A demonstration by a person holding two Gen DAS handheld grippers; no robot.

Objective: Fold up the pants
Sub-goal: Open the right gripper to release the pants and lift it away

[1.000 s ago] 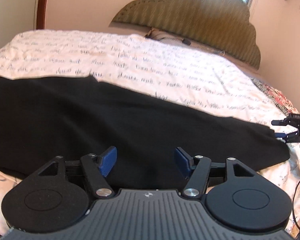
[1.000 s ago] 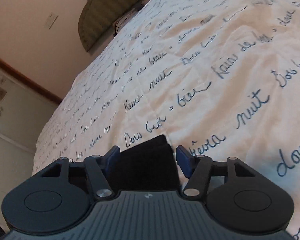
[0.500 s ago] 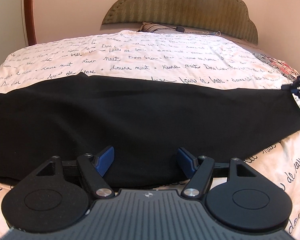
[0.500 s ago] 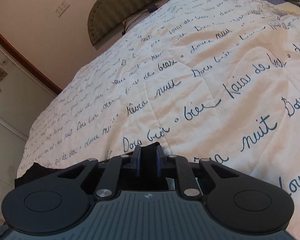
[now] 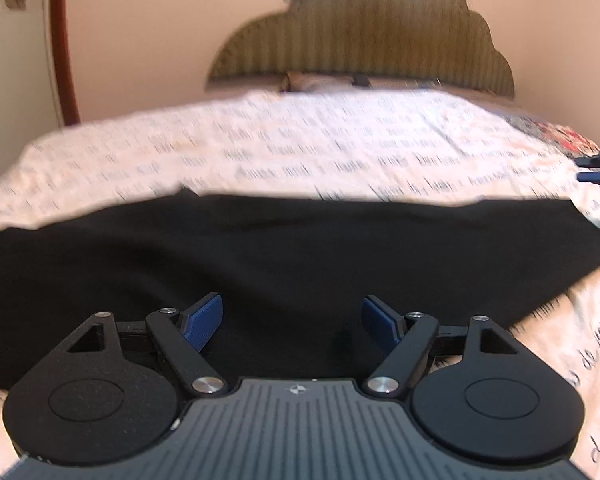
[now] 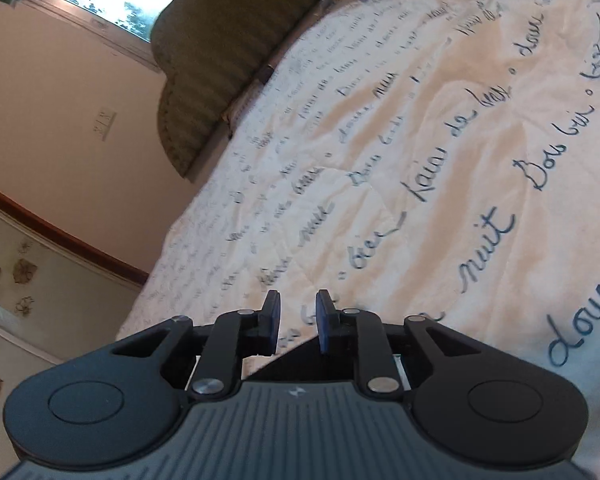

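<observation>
Right gripper (image 6: 297,322) is parting its jaws; half a second ago they pinched the black pants (image 5: 260,264), and now nothing sits between the pads, only a dark corner below them. Left gripper (image 5: 292,322) widens, spread above the cloth. Pants lie flat across the bedspread (image 5: 340,152), released, ready for the next fold.

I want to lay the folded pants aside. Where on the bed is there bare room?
The bedspread lies bare between the pants' far edge and the headboard. The near strip is crowded: the pants span it, with the left gripper over them.
</observation>
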